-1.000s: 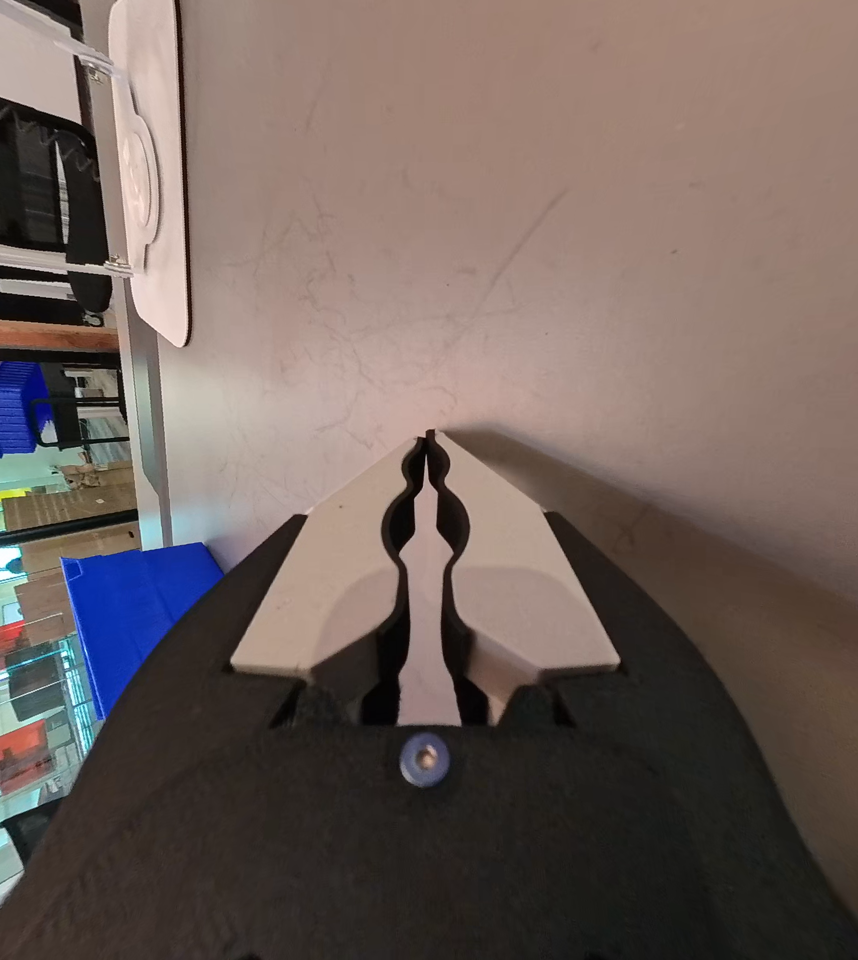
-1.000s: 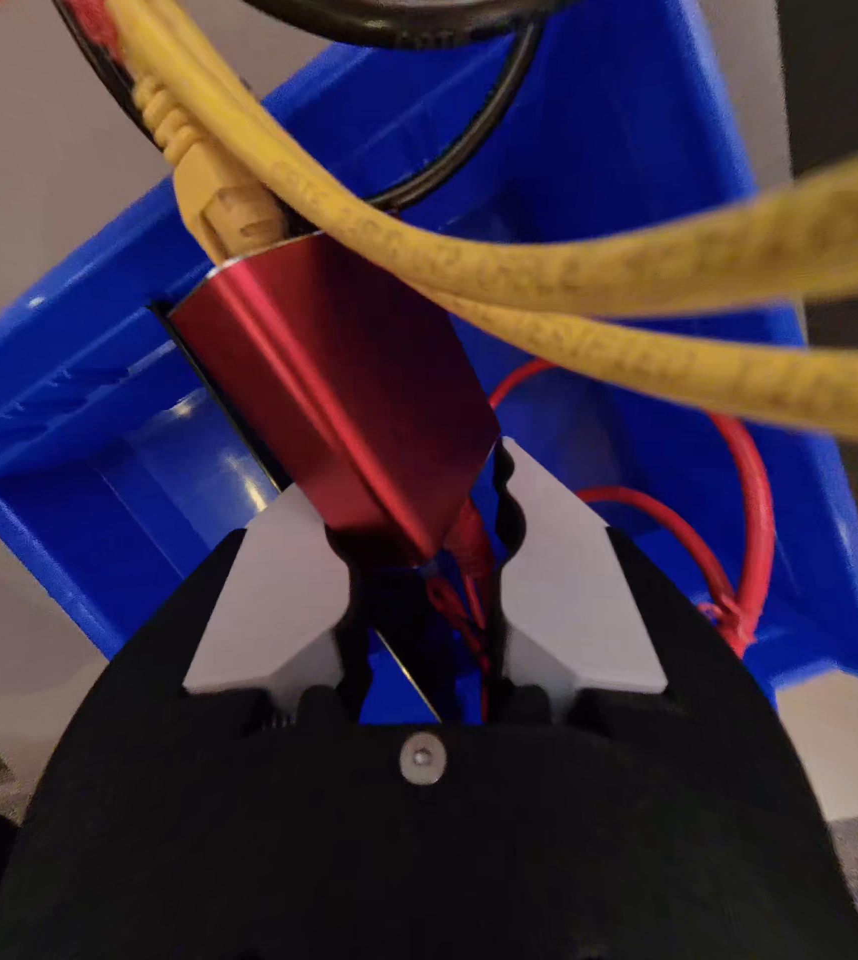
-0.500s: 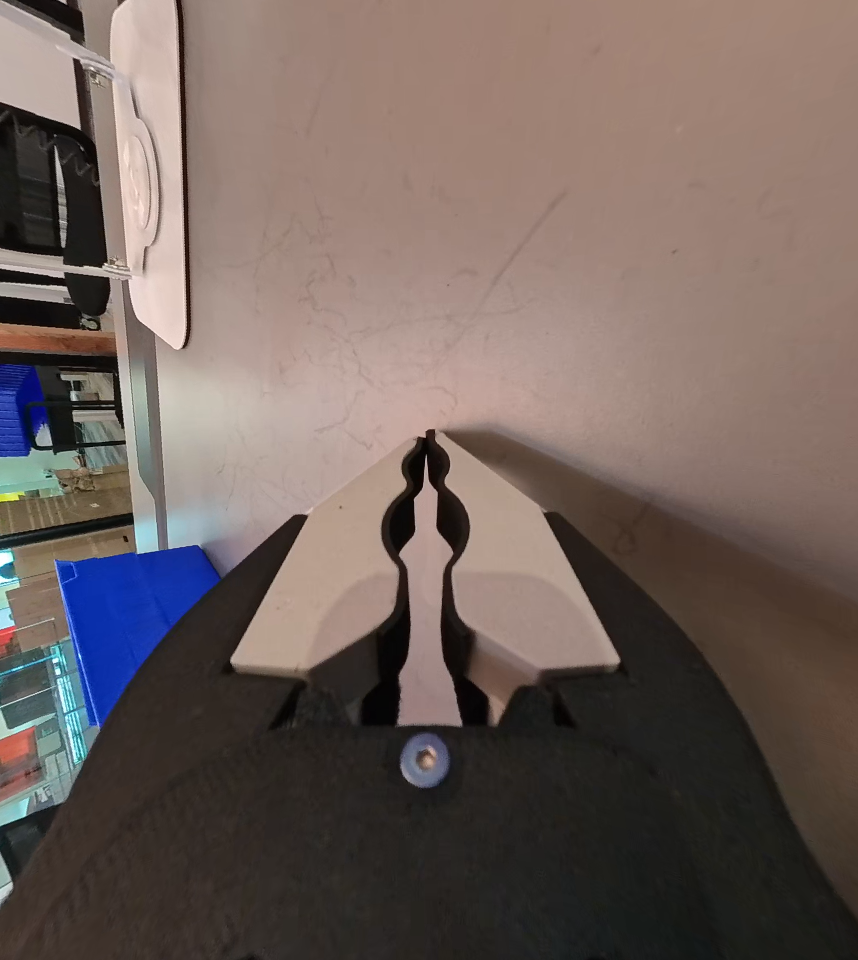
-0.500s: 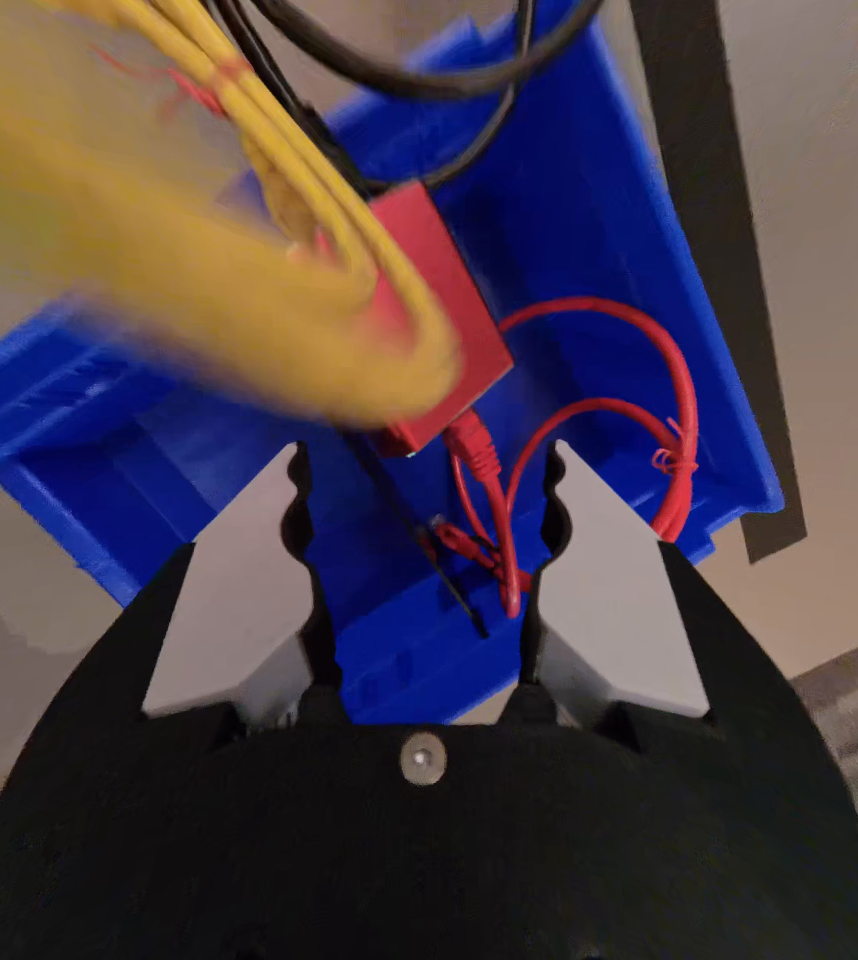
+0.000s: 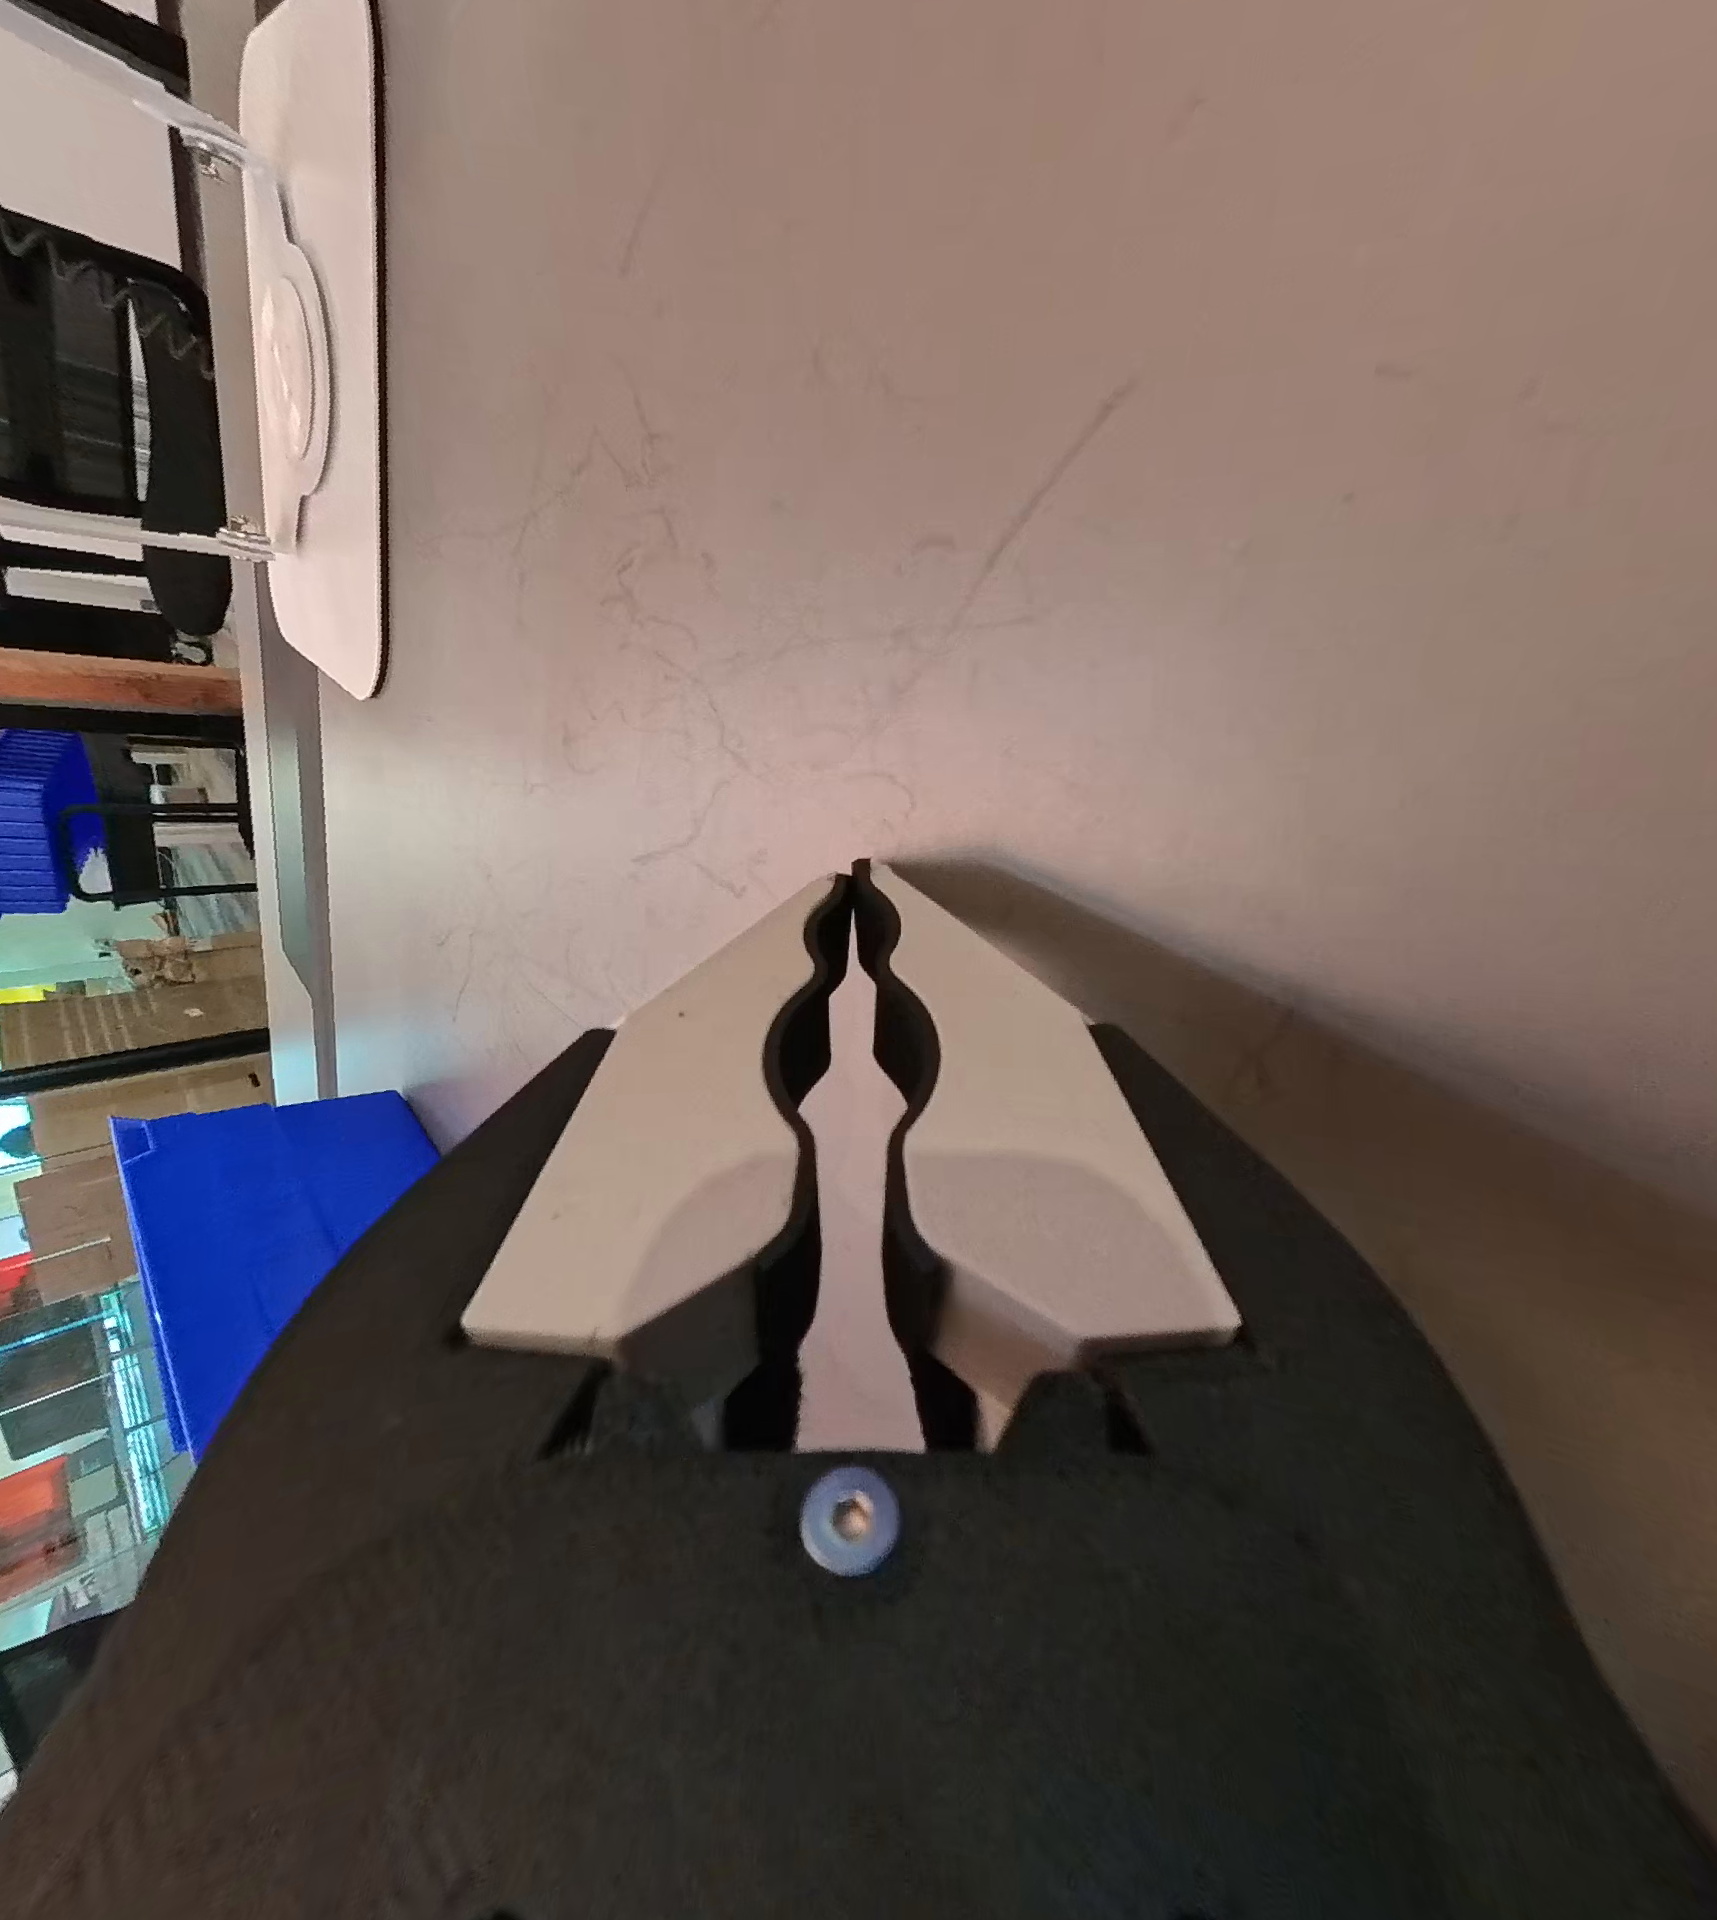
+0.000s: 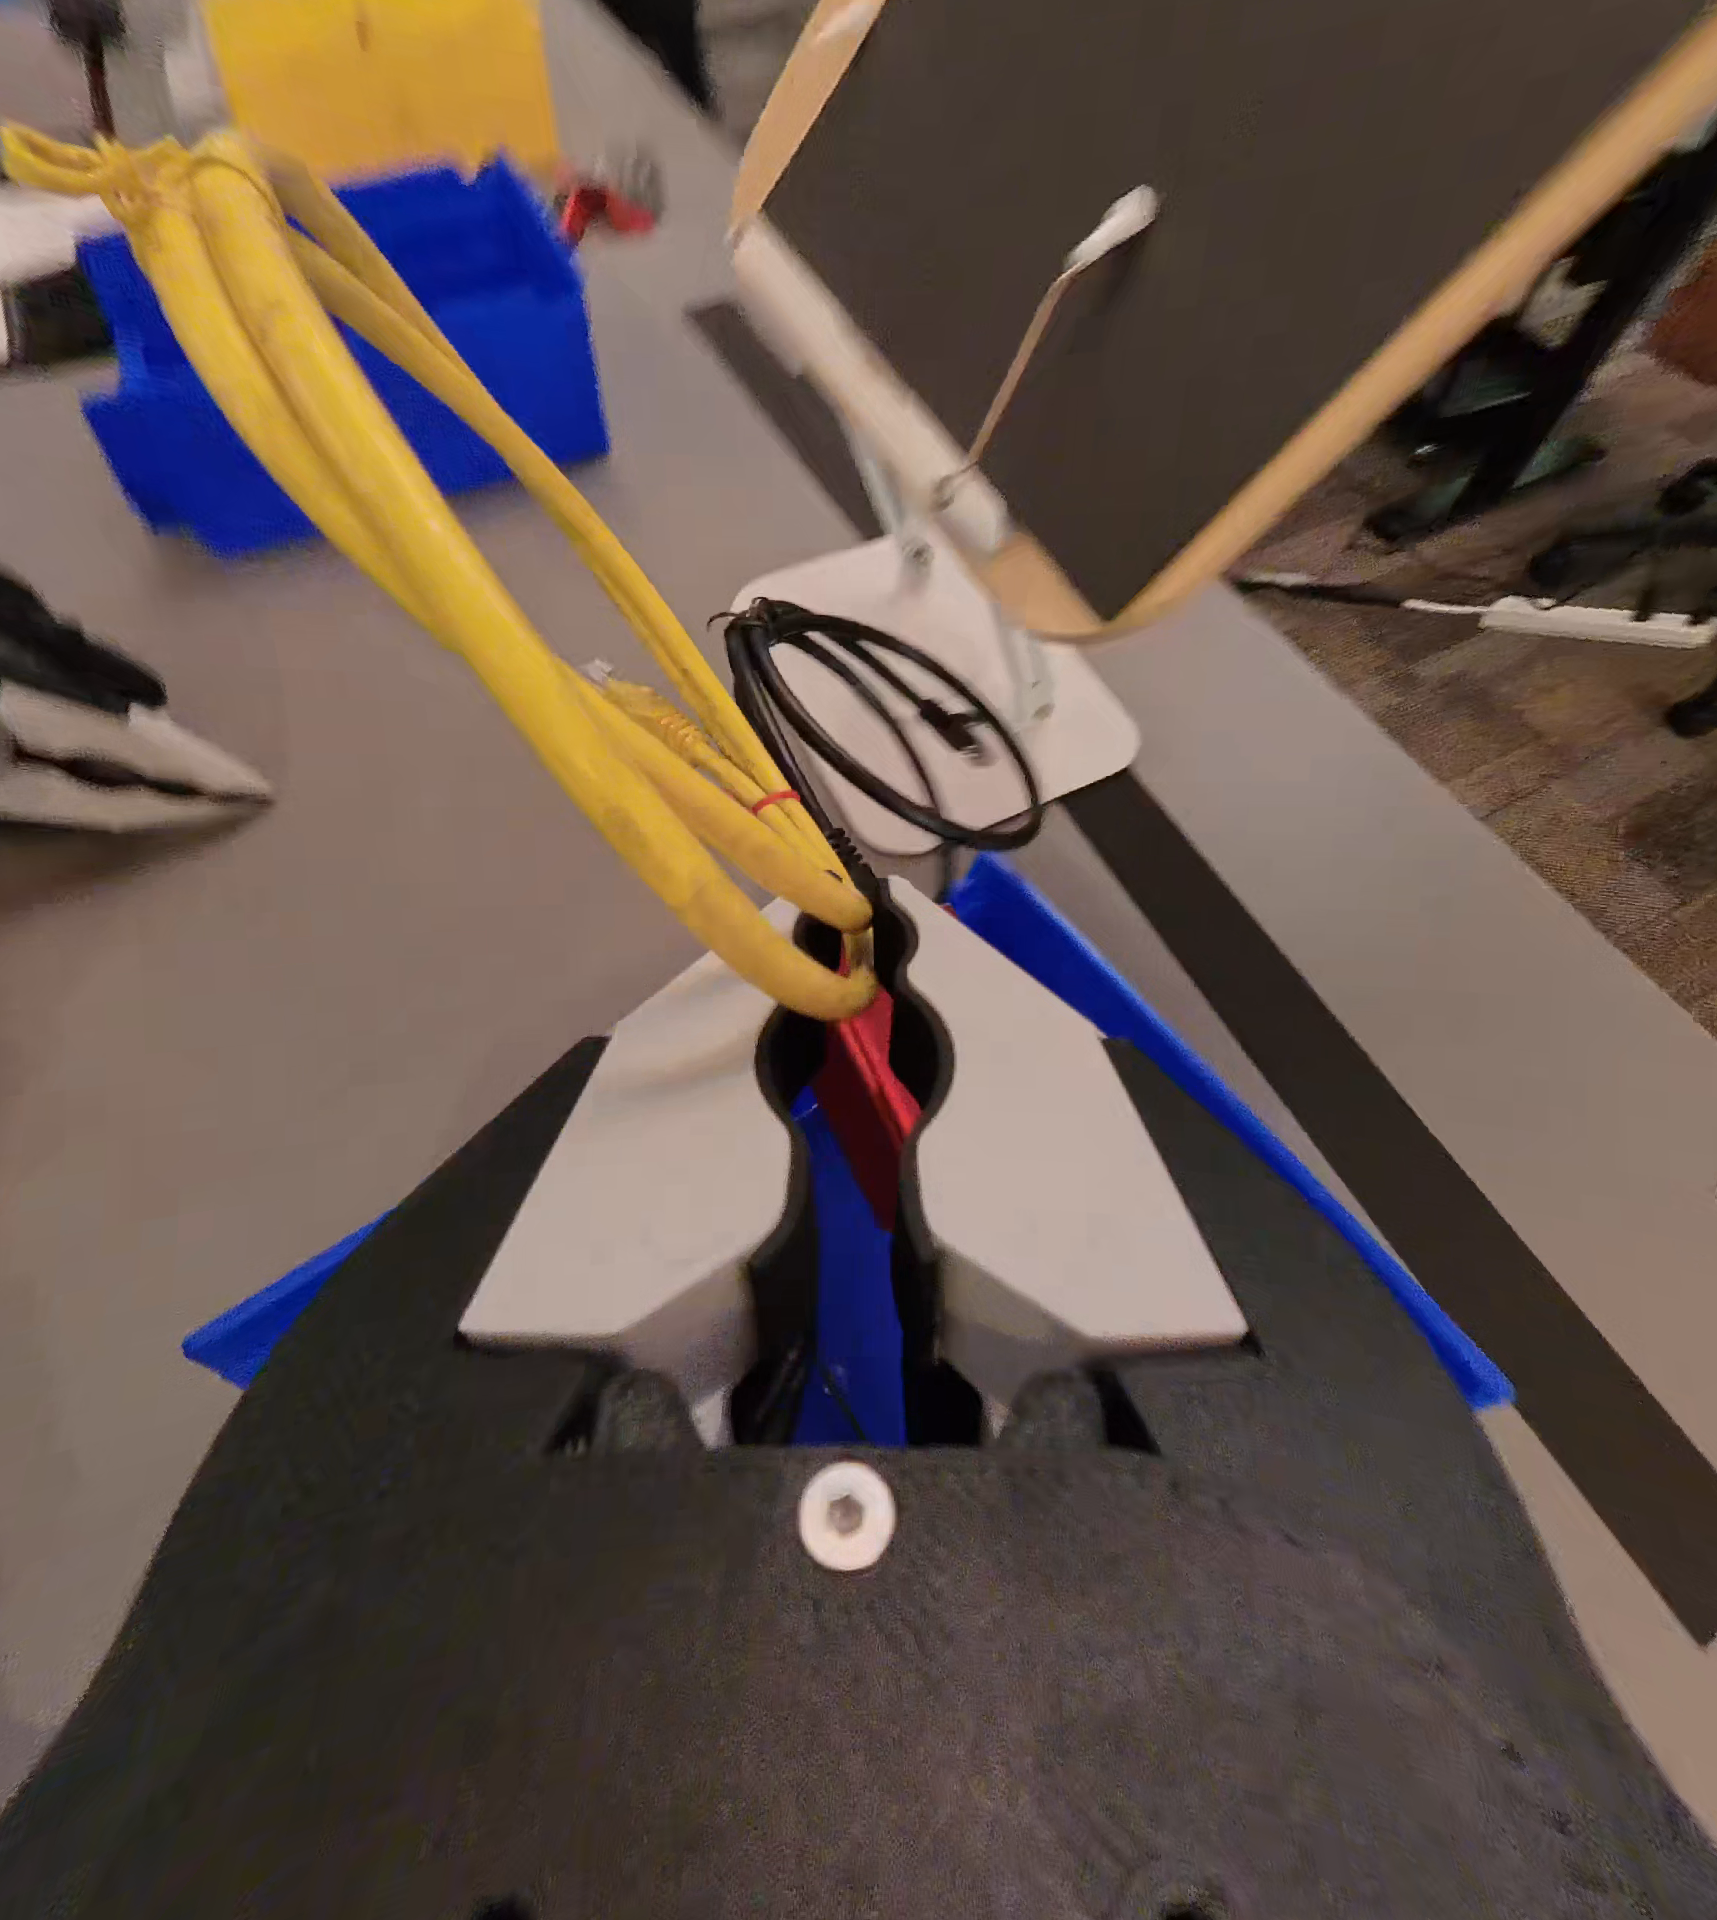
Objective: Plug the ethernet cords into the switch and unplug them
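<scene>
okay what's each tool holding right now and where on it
The right tool is shut on the red switch, clamping its cable end, with yellow cords trailing off. The left tool is shut on nothing.

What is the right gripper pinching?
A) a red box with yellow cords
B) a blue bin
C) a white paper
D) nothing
A: the right gripper has its fingers shut on the red box, with the yellow cords sticking up out of it.

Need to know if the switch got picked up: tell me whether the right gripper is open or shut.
Shut. The right gripper is closed on the red switch, above the blue bin, yellow cords trailing from it.
</scene>
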Motion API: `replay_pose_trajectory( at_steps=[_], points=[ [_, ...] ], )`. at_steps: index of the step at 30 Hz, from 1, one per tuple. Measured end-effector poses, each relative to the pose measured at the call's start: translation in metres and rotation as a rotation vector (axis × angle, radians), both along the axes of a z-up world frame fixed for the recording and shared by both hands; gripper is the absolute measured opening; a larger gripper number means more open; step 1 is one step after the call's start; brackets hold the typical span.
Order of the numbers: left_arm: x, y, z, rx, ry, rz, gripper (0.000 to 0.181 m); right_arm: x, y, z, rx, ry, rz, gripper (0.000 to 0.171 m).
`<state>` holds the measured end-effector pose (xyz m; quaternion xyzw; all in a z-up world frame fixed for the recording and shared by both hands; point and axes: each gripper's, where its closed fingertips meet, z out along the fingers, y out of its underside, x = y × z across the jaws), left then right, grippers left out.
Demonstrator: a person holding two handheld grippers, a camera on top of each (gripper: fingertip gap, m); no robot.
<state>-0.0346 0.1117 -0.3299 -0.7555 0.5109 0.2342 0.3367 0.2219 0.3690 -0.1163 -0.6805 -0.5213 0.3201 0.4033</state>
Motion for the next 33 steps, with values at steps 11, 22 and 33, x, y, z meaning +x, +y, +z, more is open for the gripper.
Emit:
replay_pose_trajectory(
  at_steps=[11, 22, 33],
  points=[
    [0.0, 0.001, 0.0, 0.01, -0.003, -0.006, 0.0, 0.081, 0.014, 0.08, 0.015, 0.43, -0.094, 0.004],
    [0.0, 0.001, 0.0, 0.011, 0.002, -0.004, 0.0, 0.098, 0.013, 0.045, -0.108, 0.12, -0.126, 0.003],
    [0.0, 0.001, 0.0, 0.014, -0.001, -0.005, 0.0, 0.094, 0.025, -0.022, -0.401, -0.009, -0.152, 0.004]
  ],
)
